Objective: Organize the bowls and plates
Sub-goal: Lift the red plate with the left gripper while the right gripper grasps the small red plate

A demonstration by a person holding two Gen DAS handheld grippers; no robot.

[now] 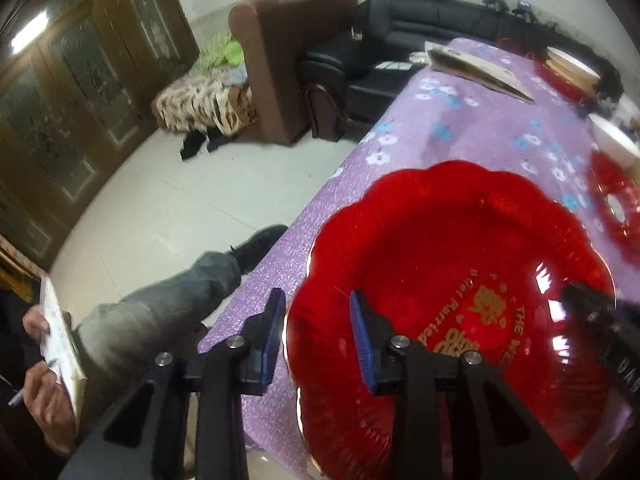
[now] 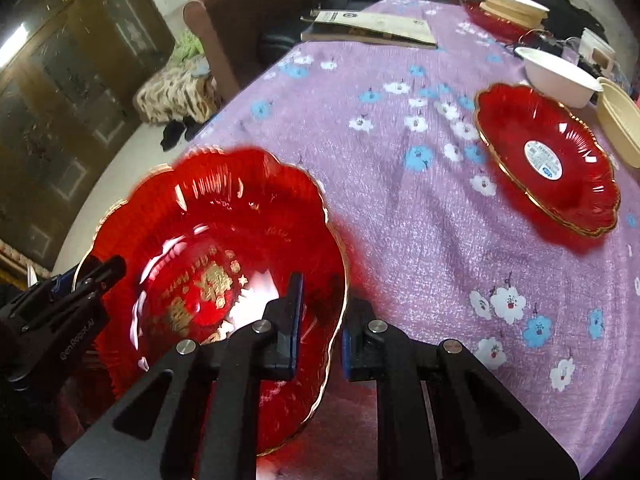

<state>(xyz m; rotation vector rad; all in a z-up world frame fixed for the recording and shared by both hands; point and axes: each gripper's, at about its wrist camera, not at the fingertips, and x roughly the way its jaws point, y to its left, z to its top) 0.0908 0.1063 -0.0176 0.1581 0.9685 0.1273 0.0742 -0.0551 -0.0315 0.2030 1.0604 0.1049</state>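
A red scalloped plate with gold lettering is held above the near left corner of the purple flowered table. My left gripper straddles its left rim, one finger on each side, jaws apart. My right gripper straddles its right rim the same way; this plate fills the lower left of the right wrist view. A second red plate with a white sticker lies at the right. A white bowl and a cream bowl stand behind it.
A stack of cream bowls on a red plate stands at the far right. A flat booklet lies at the far edge. A seated person writing is left of the table. Sofas stand beyond.
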